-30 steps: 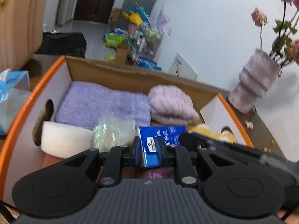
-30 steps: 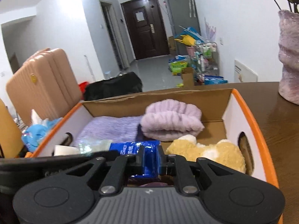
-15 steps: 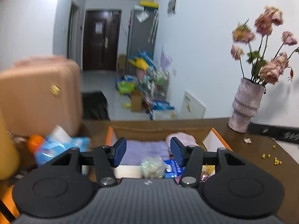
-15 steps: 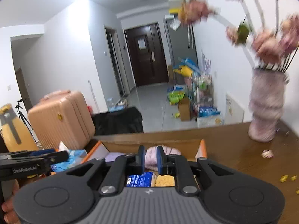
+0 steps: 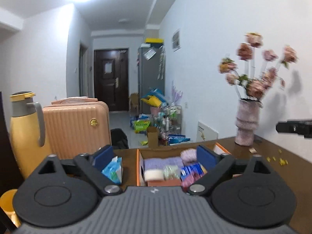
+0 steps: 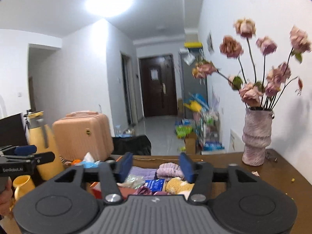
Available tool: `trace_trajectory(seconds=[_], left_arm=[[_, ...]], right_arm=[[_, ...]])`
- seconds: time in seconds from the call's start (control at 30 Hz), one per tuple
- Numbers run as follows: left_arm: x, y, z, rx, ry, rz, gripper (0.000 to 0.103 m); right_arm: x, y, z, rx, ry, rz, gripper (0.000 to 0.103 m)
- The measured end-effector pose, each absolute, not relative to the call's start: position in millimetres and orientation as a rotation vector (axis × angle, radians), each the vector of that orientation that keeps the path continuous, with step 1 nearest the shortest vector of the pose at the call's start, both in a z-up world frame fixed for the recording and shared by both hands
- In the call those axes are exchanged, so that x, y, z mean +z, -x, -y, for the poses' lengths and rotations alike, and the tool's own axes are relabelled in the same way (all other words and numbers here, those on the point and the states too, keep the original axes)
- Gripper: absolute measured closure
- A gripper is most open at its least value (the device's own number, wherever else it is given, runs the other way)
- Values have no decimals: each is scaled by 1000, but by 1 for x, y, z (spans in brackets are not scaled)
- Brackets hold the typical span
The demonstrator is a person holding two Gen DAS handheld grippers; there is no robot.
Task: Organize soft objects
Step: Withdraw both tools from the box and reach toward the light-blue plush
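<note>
1. Both grippers have let go of the blue packet (image 6: 155,184) and drawn back above the table (image 5: 273,167); a second ago each was clamped on it inside the box (image 5: 138,167); the left gripper (image 5: 156,156) and right gripper (image 6: 156,167) now gape wide, holding nothing.
2. The packet lies in the box among the rest; I judge the sorting near done.
3. Contents: a knitted lilac cloth (image 5: 161,162), a ribbed fluffy headband (image 6: 169,169), a nubby yellow plush (image 6: 176,185), a crinkly clear bag (image 6: 134,181); the box is stiff orange-edged cardboard.
</note>
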State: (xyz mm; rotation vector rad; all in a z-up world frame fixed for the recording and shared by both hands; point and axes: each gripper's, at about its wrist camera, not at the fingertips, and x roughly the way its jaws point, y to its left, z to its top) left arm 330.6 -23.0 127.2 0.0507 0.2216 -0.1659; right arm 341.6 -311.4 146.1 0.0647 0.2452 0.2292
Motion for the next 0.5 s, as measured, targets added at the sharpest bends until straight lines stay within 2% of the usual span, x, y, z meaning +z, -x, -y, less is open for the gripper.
trace_trajectory(seconds=[0.17, 0.5], left_arm=[[85, -260, 16, -167, -63, -208, 1], [29, -190, 18, -216, -32, -388, 0]], right_arm=[[105, -269, 302, 229, -37, -234, 41], [32, -194, 296, 240, -142, -363, 40]])
